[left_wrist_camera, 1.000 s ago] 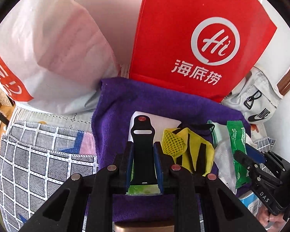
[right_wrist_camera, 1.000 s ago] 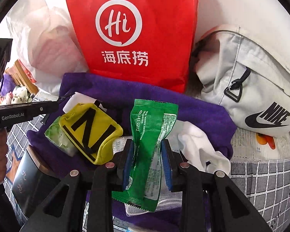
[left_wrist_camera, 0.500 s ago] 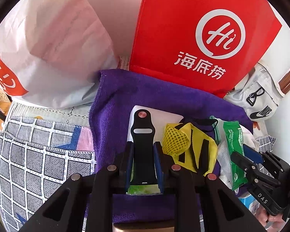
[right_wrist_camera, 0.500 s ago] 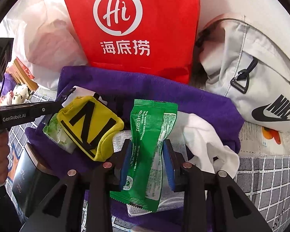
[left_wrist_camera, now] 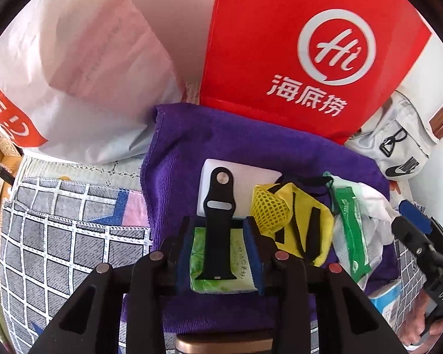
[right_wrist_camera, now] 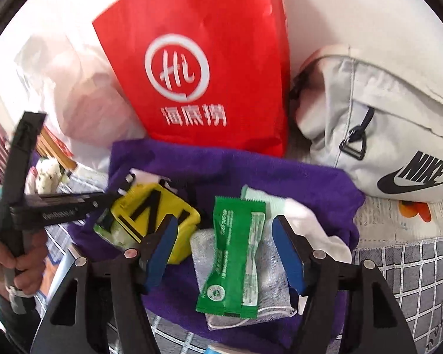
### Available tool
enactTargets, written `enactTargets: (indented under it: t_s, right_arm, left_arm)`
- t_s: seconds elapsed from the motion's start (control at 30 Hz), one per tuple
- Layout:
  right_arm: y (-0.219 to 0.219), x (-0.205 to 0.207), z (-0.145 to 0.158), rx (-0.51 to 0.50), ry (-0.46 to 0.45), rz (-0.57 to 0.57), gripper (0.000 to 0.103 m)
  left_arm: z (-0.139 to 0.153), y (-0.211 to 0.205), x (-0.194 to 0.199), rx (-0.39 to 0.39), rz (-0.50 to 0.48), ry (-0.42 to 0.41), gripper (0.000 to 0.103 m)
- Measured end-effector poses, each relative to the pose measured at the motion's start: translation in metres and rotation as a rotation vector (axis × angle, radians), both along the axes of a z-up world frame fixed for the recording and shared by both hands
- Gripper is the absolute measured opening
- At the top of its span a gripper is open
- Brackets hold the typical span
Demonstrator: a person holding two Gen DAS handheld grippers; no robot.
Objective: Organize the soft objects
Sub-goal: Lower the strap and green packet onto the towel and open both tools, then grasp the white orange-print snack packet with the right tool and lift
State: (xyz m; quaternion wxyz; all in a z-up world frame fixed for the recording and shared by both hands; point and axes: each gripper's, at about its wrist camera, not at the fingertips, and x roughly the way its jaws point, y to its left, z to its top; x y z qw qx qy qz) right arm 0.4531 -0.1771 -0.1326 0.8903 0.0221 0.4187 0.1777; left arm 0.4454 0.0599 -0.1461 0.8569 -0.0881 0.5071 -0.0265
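Both grippers are sitting open, left (left_wrist_camera: 220, 250) over the strap (left_wrist_camera: 218, 230) and right (right_wrist_camera: 226, 250) around the green packet (right_wrist_camera: 233, 261) at 6 o'clock on the towel (right_wrist_camera: 295, 177), so placing looks done, next pick pending.

Left claw (left_wrist_camera: 220, 249) and right claw (right_wrist_camera: 226, 249) both gape, fingers spread wide.

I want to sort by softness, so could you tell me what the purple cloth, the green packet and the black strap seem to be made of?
Purple cloth: fuzzy microfibre or terry, matte pile. Green packet: thin plastic film, glossy, crimped ends. Black strap: probably silicone or rubber, smooth matte, with a metal stud.
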Motion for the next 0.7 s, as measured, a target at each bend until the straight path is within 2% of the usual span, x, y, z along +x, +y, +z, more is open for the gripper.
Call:
enactTargets:
  t_s: [0.1, 0.23, 0.4, 0.53, 0.7]
  right_arm:
    - [-0.001, -0.007, 0.013, 0.014, -0.039, 0.001, 0.067]
    - [-0.002, -0.028, 0.03, 0.018, -0.111, -0.022, 0.07]
    - [-0.009, -0.057, 0.038, 0.066, -0.114, -0.031, 0.07]
    - [-0.015, -0.081, 0.036, 0.122, -0.074, -0.041, 0.07]
    - [-0.017, -0.121, 0.025, 0.107, -0.039, -0.04, 0.07]
  left_arm:
    - [0.014, -0.004, -0.008, 0.022, -0.012, -0.035, 0.034]
    - [0.04, -0.012, -0.026, 0.064, -0.025, -0.128, 0.037]
    - [0.051, -0.011, -0.05, 0.04, -0.036, -0.168, 0.037]
    - [0.06, -0.006, -0.083, 0.001, -0.029, -0.225, 0.037]
    - [0.069, -0.011, -0.125, -0.006, -0.056, -0.262, 0.037]
